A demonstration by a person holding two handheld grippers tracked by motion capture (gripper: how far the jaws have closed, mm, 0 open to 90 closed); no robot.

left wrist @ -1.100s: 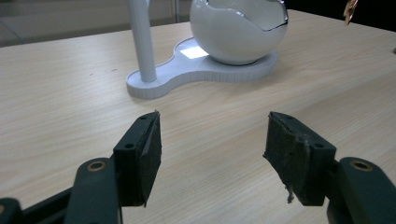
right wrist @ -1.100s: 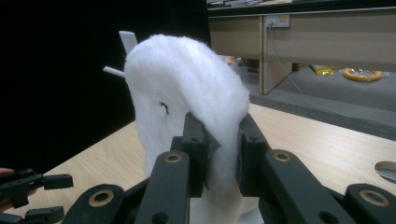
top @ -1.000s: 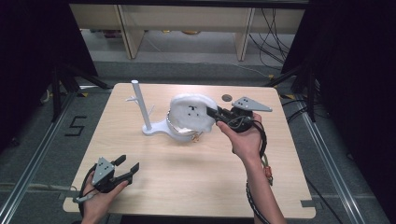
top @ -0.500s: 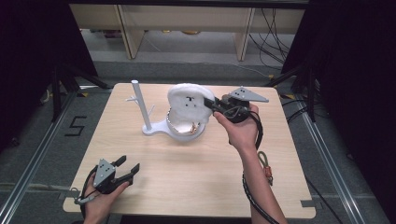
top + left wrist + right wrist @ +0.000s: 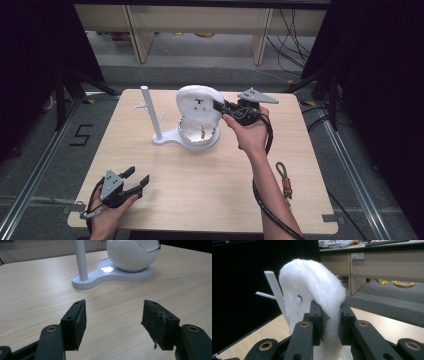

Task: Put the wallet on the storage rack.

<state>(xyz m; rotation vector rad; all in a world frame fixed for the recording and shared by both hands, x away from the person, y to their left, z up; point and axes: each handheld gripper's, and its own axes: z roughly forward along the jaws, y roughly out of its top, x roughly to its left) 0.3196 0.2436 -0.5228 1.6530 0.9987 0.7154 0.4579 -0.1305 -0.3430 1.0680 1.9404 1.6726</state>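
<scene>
A pale wooden table [image 5: 200, 195] is filling the middle of the high view, with a person's forearms coming in from its near edge. Toward the far side of the table, a white stand [image 5: 172, 137] is sitting flat, with a tall white post [image 5: 151, 112] rising from one end and a round white bowl [image 5: 200, 135] sitting on the other; something small and brownish is lying inside the bowl, too small to identify. A fluffy white lid [image 5: 199, 105] is standing tilted up on edge above the bowl, its underside facing the person. The right gripper [image 5: 220, 106] is reaching in from the right and is clamped on the lid's right edge; in the right gripper view the white fur [image 5: 312, 297] is bulging between the two nearly closed black jaws. The lid is lying directly left of this gripper, over the bowl, so any lowering or lifting turns on that hinge-like line along the bowl's far rim. The left gripper [image 5: 134, 181] is resting low at the near left corner, well apart from the stand, its jaws standing wide and holding nothing. A small keyring cord [image 5: 284, 177] is lying near the right forearm.
</scene>
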